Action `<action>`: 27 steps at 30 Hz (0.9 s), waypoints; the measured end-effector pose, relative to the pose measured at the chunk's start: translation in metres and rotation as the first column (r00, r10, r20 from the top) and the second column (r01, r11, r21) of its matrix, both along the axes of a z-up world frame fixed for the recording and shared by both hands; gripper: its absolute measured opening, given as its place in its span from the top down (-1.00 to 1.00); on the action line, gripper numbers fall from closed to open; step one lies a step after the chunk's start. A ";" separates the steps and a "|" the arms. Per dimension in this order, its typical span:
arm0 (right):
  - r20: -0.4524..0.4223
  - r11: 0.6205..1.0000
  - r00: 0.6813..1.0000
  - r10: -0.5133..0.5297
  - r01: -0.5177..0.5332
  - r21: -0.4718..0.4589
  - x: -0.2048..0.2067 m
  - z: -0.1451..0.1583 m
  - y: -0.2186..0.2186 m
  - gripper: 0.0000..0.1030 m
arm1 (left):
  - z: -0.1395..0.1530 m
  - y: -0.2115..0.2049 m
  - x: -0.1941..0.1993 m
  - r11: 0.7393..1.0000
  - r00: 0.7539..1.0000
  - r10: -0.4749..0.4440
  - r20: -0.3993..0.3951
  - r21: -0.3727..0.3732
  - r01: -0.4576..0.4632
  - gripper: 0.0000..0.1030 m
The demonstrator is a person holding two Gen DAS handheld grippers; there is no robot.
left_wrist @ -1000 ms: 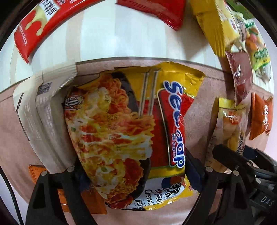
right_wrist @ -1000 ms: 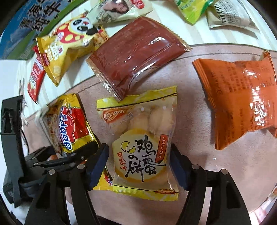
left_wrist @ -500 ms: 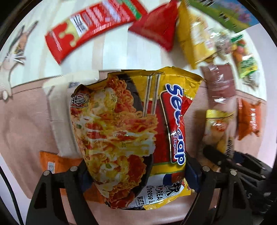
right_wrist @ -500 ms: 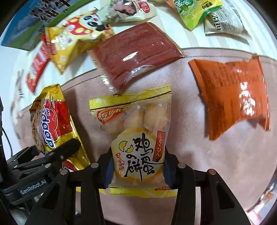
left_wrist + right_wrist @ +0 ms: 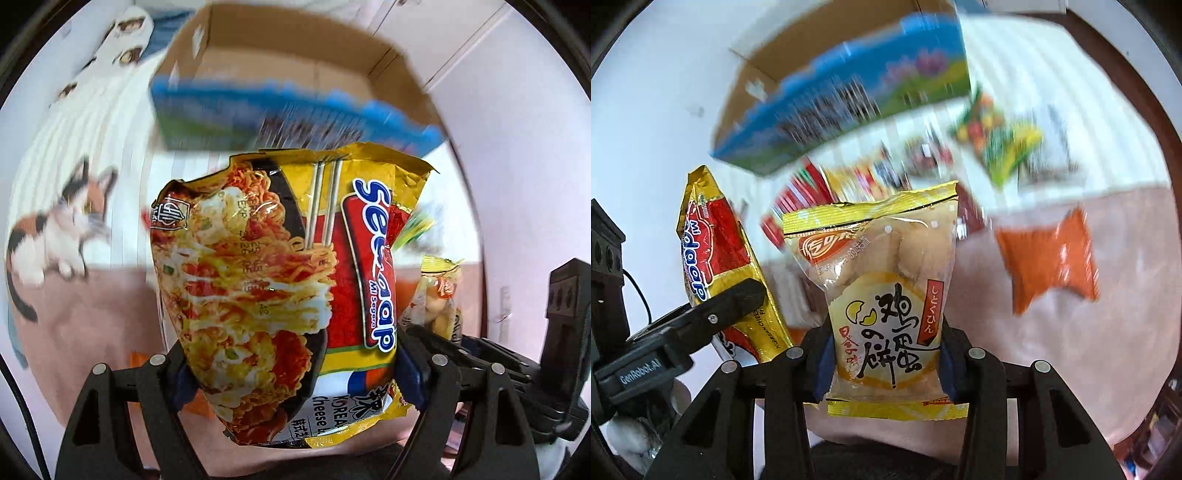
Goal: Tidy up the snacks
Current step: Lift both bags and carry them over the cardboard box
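My left gripper [image 5: 291, 373] is shut on a yellow and red instant noodle packet [image 5: 280, 288], held up off the pink mat. The same noodle packet [image 5: 716, 266] shows at the left of the right wrist view, with the left gripper's finger across it. My right gripper [image 5: 882, 363] is shut on a yellow egg cracker bag [image 5: 886, 295], also lifted clear of the mat. That cracker bag [image 5: 441, 295] appears at the right of the left wrist view. An open cardboard box [image 5: 288, 66] with a blue printed side [image 5: 258, 118] stands beyond both packets.
An orange snack bag [image 5: 1049, 266] lies on the pink mat [image 5: 1052, 350]. Several more packets, among them a green and yellow one [image 5: 1001, 144], lie blurred on the striped white cloth [image 5: 1034, 66] in front of the box. A cat picture [image 5: 55, 236] is printed at the left.
Both grippers have risen with their packets, so the mat and loose snacks have dropped away and the cardboard box has come into view. The right gripper closed onto the cracker bag.
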State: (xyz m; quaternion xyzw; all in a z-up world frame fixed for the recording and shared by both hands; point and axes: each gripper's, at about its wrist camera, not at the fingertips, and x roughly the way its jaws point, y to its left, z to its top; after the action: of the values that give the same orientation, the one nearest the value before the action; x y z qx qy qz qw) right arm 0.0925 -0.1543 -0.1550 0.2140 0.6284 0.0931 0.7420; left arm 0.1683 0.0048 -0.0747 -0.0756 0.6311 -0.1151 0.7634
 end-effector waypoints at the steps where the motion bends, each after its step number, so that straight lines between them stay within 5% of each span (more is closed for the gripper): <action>1: 0.025 1.000 1.000 -0.002 0.002 0.007 0.004 0.009 -0.004 0.08 | 0.016 0.000 0.009 1.000 1.000 -0.004 0.026 -0.009 0.004 -0.62; 7: 0.191 0.999 0.981 -0.024 0.018 0.031 0.053 0.073 -0.016 0.08 | 0.066 -0.008 0.063 1.000 0.990 -0.001 0.144 0.002 0.001 -0.62; 13: 0.287 0.998 0.956 -0.057 0.052 0.024 0.128 0.097 -0.028 0.08 | 0.075 -0.022 0.145 0.999 0.985 -0.015 0.173 0.046 0.008 -0.62; 19: 0.267 0.999 0.963 -0.034 0.034 0.005 0.215 0.078 -0.026 0.08 | 0.040 -0.030 0.215 0.994 0.994 -0.004 0.112 0.106 -0.008 -0.62; 27: 0.152 0.997 0.987 0.044 -0.034 -0.065 0.320 0.016 -0.008 0.08 | -0.042 -0.024 0.293 0.995 0.995 0.007 -0.097 0.102 0.003 -0.62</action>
State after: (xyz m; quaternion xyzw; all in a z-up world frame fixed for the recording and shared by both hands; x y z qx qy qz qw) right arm 0.4122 -0.1625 -0.1392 0.1705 0.5763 0.1042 0.7924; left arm 0.4615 -0.0190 -0.1169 -0.0429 0.6726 -0.0781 0.7347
